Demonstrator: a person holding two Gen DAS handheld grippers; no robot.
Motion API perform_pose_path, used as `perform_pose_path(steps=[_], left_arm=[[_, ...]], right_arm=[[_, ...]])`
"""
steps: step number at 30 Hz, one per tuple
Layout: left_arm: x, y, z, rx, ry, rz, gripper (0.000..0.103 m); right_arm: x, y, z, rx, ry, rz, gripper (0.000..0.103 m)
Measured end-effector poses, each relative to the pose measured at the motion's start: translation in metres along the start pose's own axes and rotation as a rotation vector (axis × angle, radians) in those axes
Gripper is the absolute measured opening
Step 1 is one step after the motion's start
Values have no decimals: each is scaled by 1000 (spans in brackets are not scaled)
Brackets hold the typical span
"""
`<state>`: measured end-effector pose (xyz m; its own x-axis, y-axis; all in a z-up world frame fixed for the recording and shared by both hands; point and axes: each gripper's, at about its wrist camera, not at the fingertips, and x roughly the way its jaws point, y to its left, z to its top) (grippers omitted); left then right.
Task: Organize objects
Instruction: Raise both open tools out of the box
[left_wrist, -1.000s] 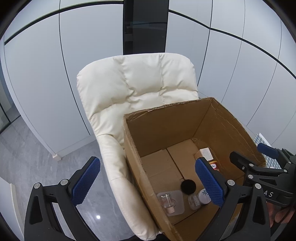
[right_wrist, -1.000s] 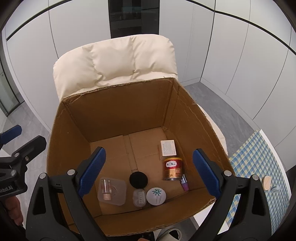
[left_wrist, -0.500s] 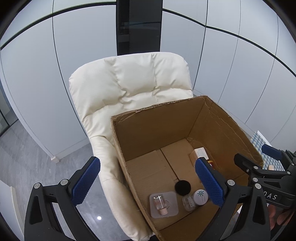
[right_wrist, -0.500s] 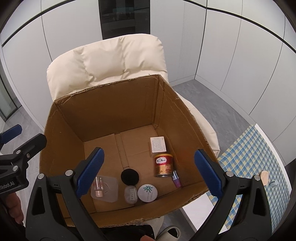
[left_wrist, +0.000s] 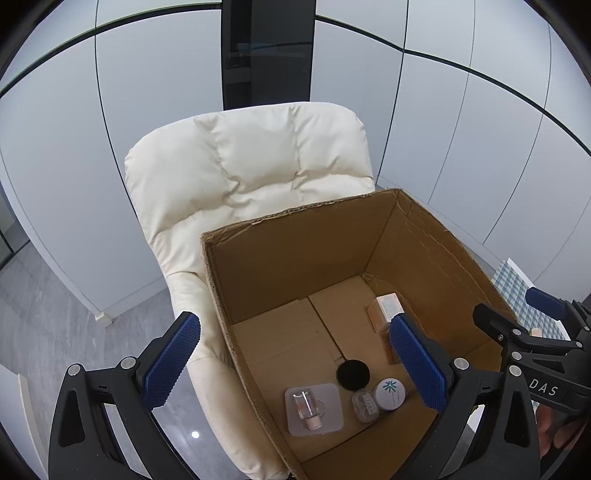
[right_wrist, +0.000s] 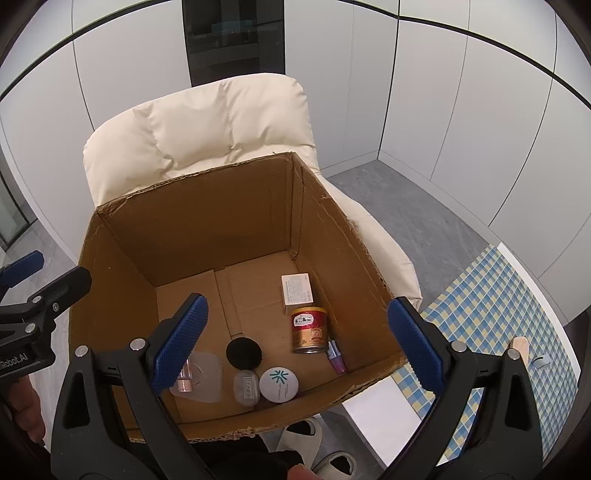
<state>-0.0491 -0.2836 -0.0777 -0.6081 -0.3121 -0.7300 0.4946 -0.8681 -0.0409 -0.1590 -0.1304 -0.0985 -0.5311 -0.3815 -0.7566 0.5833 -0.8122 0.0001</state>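
Cardboard box (right_wrist: 332, 236): plain brown, inside and out. Chair (right_wrist: 207, 125): cream white, quilted. Wall panels (right_wrist: 424, 92): pale grey-white with dark seams. Floor (right_wrist: 424, 229): grey, mottled. Surface (right_wrist: 491, 306): blue, white and yellow check pattern.

Contents of box: tin can (right_wrist: 309, 329) red and gold with white label; small carton (right_wrist: 296, 289) white on top, peach sides in the left view; round lid (right_wrist: 278, 384) white with teal star-like mark; disc (right_wrist: 243, 353) black; small tube (right_wrist: 337, 357) pink-purple; packet (right_wrist: 201, 376) clear, holding a pinkish vial.

Left hand-held gripper (left_wrist: 295, 365) and right hand-held gripper (right_wrist: 299, 347): black frames, blue textured pads.
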Motion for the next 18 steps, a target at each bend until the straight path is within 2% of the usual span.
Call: perform_pose_path(steps=[13, 18], left_arm=[[0, -15, -2, 16, 8, -17, 102], [0, -21, -3, 27, 10, -22, 102]], right_arm=[[0, -10, -4, -15, 17, -30, 99], [1, -16, -5, -6, 30, -41, 103]])
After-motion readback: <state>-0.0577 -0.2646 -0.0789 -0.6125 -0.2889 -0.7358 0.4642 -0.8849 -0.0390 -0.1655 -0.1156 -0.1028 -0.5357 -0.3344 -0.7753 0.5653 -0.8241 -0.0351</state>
